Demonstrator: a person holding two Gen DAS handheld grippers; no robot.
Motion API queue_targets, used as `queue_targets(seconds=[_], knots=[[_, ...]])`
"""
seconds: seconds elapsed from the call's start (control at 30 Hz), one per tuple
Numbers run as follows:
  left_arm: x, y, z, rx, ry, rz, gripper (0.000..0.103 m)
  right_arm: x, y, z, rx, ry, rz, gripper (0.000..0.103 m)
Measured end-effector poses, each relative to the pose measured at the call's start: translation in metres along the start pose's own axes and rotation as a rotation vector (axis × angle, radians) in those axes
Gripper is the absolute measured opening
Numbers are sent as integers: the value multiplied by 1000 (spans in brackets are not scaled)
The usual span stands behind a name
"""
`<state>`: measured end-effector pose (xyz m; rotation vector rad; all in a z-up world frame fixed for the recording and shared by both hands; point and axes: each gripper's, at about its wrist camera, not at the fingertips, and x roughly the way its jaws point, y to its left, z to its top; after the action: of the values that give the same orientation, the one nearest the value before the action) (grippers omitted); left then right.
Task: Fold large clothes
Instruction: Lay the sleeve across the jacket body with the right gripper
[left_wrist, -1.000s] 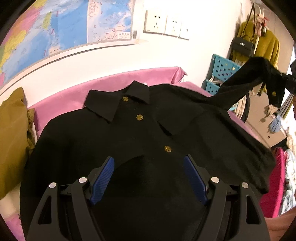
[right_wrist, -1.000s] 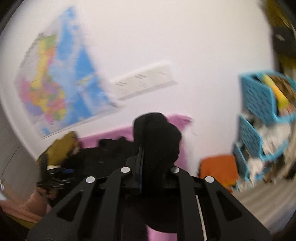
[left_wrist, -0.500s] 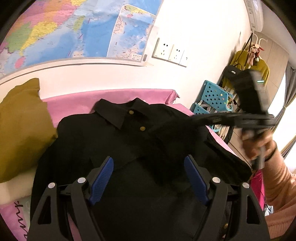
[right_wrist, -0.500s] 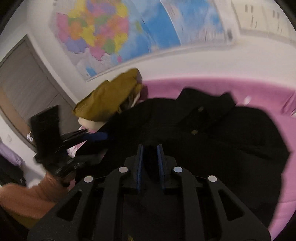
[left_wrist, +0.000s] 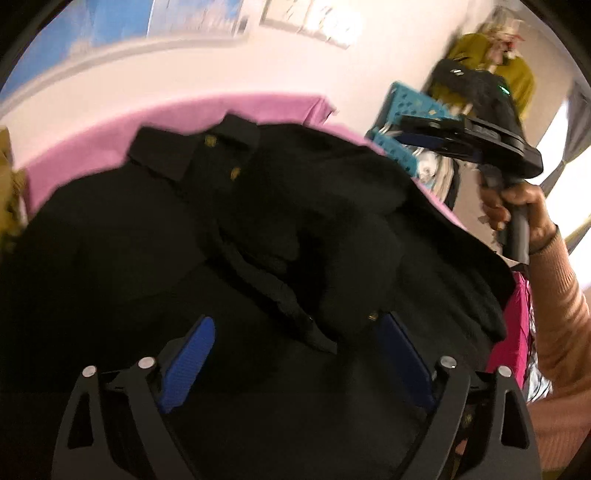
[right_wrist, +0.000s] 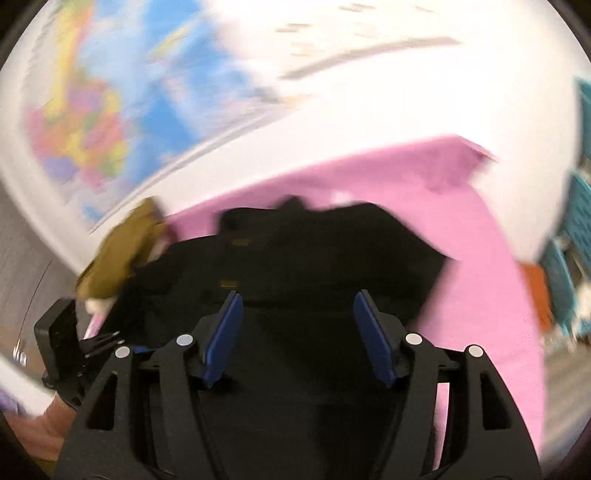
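Black shirt (left_wrist: 155, 236) lies flat on the pink cover (right_wrist: 480, 258), collar away from me, long axis running straight ahead. My left claw (left_wrist: 295, 354) hangs wide and opening over its lower front, nearer than the right claw (right_wrist: 295, 332), also opening, gripping nothing. Folded sleeve (left_wrist: 295, 229) bunches mid-chest; mustard cushion (right_wrist: 118, 254) beside.

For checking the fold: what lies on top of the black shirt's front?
A folded-over sleeve lies across the shirt, beside its collar. Any lower buttons are covered. Nothing else shows on it.
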<state>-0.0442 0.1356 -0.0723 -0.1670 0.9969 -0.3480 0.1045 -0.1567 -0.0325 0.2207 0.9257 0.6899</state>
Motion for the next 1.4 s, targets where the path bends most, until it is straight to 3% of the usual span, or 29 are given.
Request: queue_targets(seconds=[0.1, 0.2, 0.27, 0.33, 0.47, 0.6, 0.63, 0.67, 0.7, 0.77, 0.8, 0.93, 1.0, 1.07, 1.1, 1.2, 1.33, 1.4], knots=[[23, 16, 9, -73, 57, -38, 60, 3, -39, -8, 77, 22, -56, 63], [29, 21, 14, -77, 66, -84, 19, 18, -62, -20, 151, 75, -9, 63], [21, 19, 19, -47, 51, -63, 10, 22, -66, -22, 159, 86, 16, 62], [-1, 19, 27, 27, -14, 65, 9, 23, -68, -20, 164, 86, 60, 59], [-43, 38, 39, 81, -61, 215, 9, 25, -61, -13, 143, 62, 83, 55], [-53, 57, 40, 150, -14, 425, 8, 26, -66, -9, 143, 60, 59, 55], [-49, 59, 37, 172, 8, 508, 8, 27, -68, -8, 150, 61, 52, 56], [-46, 63, 36, 182, 22, 546, 12, 30, -71, -6, 162, 62, 37, 62], [-44, 65, 34, 190, 36, 555, 18, 32, -73, -5, 165, 61, 25, 64], [-43, 67, 28, 170, 42, 467, 63, 37, -74, -1, 154, 58, -11, 69], [-42, 66, 26, 170, 33, 431, 68, 41, -74, 0, 145, 66, -14, 70], [-32, 65, 21, 183, 54, 408, 68, 62, -70, 4, 113, 98, -32, 68], [-16, 63, 23, 188, 88, 426, 60, 70, -65, 8, 86, 115, -20, 49], [-1, 65, 24, 187, 116, 442, 31, 75, -61, 10, 59, 121, -19, 11], [3, 66, 26, 189, 108, 457, 29, 74, -57, 12, 32, 116, -27, 6], [-1, 64, 39, 184, 45, 474, 18, 57, -50, 20, 11, 35, -11, 5], [-22, 64, 63, 155, -72, 536, 18, 35, -52, 32, 50, -96, -7, 5], [-24, 67, 71, 129, -78, 522, 23, 43, -58, 32, 79, -69, -10, 5]])
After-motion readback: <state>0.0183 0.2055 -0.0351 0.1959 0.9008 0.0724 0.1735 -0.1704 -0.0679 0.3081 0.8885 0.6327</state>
